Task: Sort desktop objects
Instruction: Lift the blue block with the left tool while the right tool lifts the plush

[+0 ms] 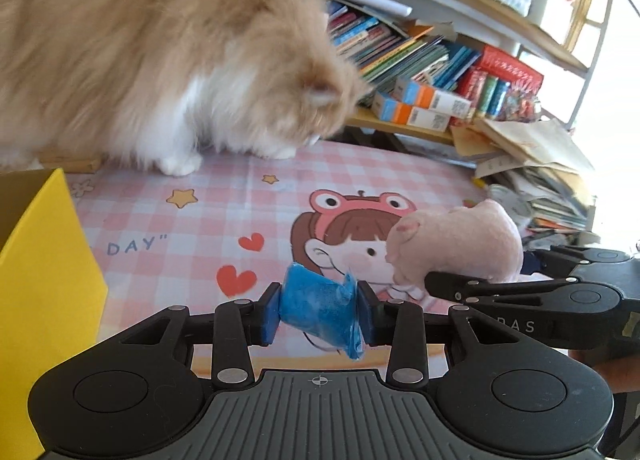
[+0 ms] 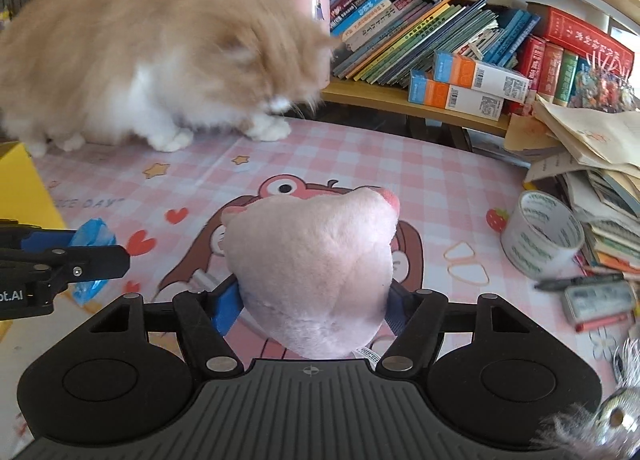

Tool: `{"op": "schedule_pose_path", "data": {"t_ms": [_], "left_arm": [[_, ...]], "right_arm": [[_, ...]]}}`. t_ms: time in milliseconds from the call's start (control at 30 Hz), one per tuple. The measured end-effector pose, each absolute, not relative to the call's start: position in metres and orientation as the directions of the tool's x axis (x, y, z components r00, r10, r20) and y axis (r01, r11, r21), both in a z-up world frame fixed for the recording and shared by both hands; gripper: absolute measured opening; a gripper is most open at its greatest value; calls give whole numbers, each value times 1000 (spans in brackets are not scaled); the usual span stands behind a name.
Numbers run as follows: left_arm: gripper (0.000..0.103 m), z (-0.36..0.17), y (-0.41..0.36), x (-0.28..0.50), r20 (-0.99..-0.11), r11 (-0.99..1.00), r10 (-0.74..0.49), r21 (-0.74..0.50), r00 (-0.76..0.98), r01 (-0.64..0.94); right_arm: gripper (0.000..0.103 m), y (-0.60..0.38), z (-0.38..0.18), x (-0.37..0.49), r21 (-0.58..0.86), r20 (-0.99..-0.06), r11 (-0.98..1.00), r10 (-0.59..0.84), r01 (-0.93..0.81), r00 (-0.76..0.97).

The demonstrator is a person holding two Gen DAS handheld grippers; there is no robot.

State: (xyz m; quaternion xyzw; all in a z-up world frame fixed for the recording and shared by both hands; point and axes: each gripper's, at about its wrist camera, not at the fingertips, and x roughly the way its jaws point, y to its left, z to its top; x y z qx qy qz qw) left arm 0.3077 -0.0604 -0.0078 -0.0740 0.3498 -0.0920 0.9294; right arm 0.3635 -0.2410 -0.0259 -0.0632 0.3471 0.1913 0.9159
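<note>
My left gripper point(image 1: 319, 314) is shut on a crumpled blue plastic packet point(image 1: 320, 300), held just above the pink checked table mat point(image 1: 180, 244). The right gripper point(image 2: 312, 312) is shut on a pale pink plush toy point(image 2: 312, 272), which bulges up between its blue pads and hides most of them. Both grippers hang side by side over the cartoon print. In the left wrist view the right gripper point(image 1: 480, 268) and the plush toy point(image 1: 460, 240) are at the right. In the right wrist view the left gripper point(image 2: 96, 250) and the blue packet point(image 2: 94, 234) are at the left edge.
A fluffy orange and white cat point(image 1: 160, 60) stands on the far side of the mat. A yellow box point(image 1: 44, 292) sits at the left. A roll of clear tape point(image 2: 540, 236), two rubber bands point(image 2: 466, 264), pens and an eraser point(image 2: 596, 300) lie right. Bookshelf and paper pile point(image 2: 592, 148) behind.
</note>
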Motion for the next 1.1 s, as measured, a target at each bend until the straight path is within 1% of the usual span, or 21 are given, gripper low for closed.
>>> {"op": "schedule_pose_path", "data": {"t_ms": [233,500,1100], "left_arm": [[37,1,-57,265,-620,959,-277,-233,734,164],[37,12,-47,221,-600,948,-313,-242,736,206],[36,10,4,120,-600,936,-348,-262,720,233]], "right_arm": [[66,-246,-12,310,40,-648,915,330,-402,687],[66,-244,-4,253,35,-646,919,320,-393,693],[66,-213,2,143,47,-657,940,284,-337,699]]}}
